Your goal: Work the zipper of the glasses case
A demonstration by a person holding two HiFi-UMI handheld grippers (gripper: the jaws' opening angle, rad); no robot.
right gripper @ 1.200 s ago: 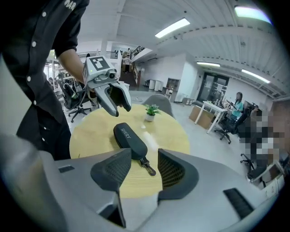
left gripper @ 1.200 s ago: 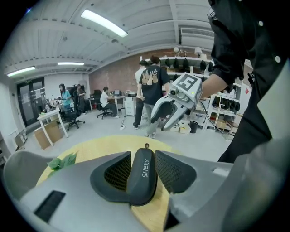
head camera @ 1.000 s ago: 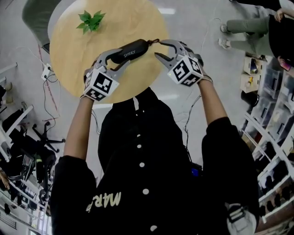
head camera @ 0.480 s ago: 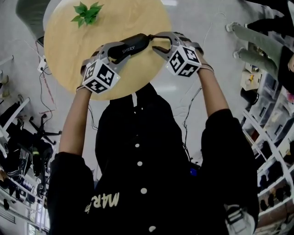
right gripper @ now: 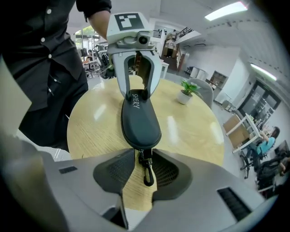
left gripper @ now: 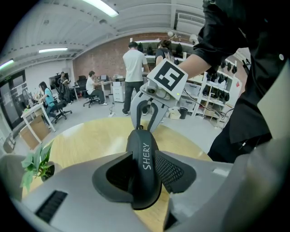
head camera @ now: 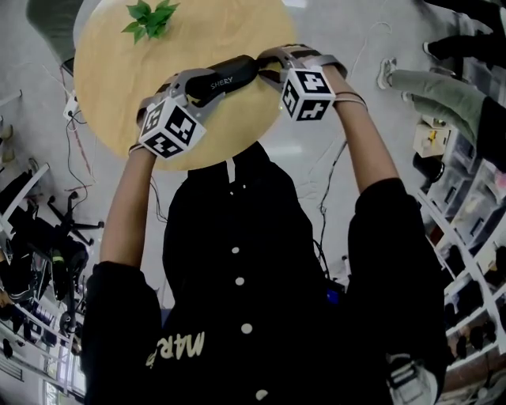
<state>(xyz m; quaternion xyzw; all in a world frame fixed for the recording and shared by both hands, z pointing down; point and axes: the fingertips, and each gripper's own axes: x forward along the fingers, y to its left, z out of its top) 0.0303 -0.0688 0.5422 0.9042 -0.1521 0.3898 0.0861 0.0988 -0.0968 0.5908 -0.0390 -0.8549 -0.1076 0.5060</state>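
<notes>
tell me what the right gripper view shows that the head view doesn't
Only the right gripper view: the small metal zipper pull with its clip, sitting between the right gripper's jaws, which have just been closing and stand close either side of it. Only the head view: the right gripper's black-and-white marker cube and the person's right forearm. Both: the black oval glasses case over the round wooden table, the left gripper clamped on it, and the small green plant.

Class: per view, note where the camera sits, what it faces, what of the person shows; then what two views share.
Head view: on the head, facing down at table; arms, torso.
Left gripper view: on left gripper clamping glasses case, faces right gripper; torso.
Right gripper view: on right gripper, jaws just closing around zipper pull; torso.
Shared: case, table.
</notes>
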